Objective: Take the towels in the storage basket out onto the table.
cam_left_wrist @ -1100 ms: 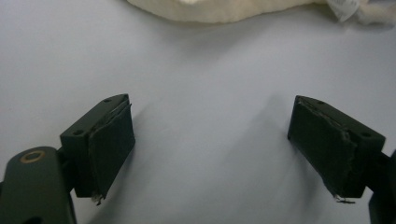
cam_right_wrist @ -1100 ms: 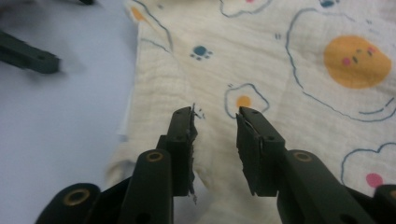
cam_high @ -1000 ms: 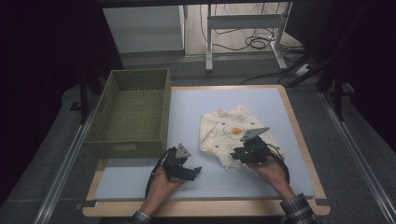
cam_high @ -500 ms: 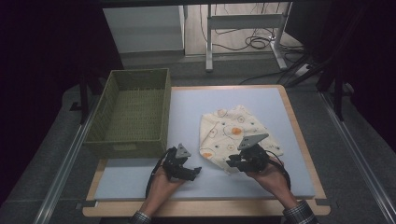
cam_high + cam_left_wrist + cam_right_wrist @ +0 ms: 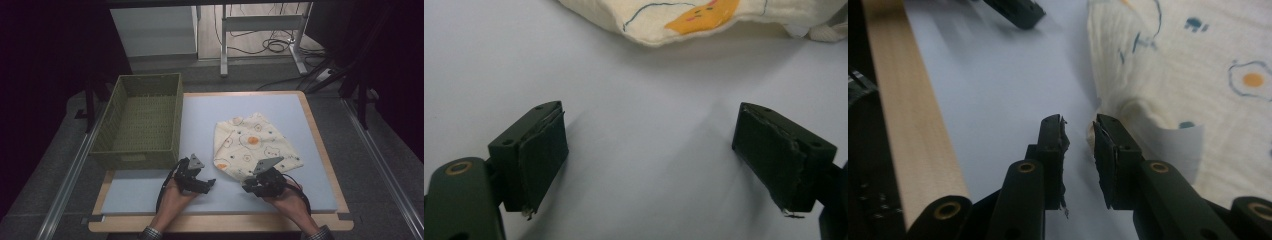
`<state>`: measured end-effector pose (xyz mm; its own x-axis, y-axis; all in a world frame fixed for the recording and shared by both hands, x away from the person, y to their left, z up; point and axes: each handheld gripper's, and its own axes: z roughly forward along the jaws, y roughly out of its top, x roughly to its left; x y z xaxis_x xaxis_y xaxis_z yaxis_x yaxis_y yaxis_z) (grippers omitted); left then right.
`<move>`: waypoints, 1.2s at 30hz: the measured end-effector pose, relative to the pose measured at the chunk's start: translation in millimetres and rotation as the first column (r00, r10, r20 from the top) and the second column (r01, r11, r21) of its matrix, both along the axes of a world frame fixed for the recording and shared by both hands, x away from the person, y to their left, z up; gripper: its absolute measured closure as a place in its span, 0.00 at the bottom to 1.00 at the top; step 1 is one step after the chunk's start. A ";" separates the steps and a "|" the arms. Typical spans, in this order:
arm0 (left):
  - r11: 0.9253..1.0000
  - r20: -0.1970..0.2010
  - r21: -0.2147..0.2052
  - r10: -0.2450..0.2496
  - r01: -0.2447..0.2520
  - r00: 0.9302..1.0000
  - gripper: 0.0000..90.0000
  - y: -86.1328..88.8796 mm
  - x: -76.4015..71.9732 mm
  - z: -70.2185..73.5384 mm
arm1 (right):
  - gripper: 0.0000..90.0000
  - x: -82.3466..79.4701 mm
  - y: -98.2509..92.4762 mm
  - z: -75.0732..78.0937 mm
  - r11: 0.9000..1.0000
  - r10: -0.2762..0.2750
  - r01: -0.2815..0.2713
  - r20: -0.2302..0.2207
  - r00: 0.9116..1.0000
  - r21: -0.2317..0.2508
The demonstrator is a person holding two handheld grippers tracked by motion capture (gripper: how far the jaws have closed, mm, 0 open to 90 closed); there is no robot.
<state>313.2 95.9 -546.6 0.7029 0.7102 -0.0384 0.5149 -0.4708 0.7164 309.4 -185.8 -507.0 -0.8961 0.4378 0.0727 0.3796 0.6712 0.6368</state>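
step: pinch the cloth [image 5: 254, 145] corner | right claw [image 5: 1079, 134]: jaws narrowly apart, nothing gripped, cloth edge just beside its right jaw | left claw [image 5: 649, 155]: wide apart, empty, cloth ahead | tip: slide under the hem before closing on table [image 5: 150, 190]

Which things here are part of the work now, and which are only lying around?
Part of the work:
- cream cotton cloth printed with bears and fried eggs, folded on the mat
- right tongs, nearly closed at the cloth's edge, nothing gripped
- left tongs, wide open, short of the cloth

Only lying around:
- green woven rectangular basket, nothing in it
- pale blue foam mat
- wooden table edge
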 end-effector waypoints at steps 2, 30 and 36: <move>1.000 0.000 0.000 0.000 0.000 1.000 0.16 0.0 0.0 0.0 | 0.82 1.1 3.0 -7.8 1.000 -0.005 0.006 0.017 1.000 -0.020; 0.992 -0.021 -0.040 -0.124 0.123 0.992 0.47 -18.5 -11.8 21.9 | 0.86 30.1 -75.4 17.7 0.976 -0.216 0.215 0.043 0.975 0.039; 0.985 -0.045 -0.042 -0.171 0.169 0.984 0.52 -42.4 -10.0 23.2 | 0.86 52.4 -127.1 22.7 0.926 -0.377 0.377 0.085 0.922 0.021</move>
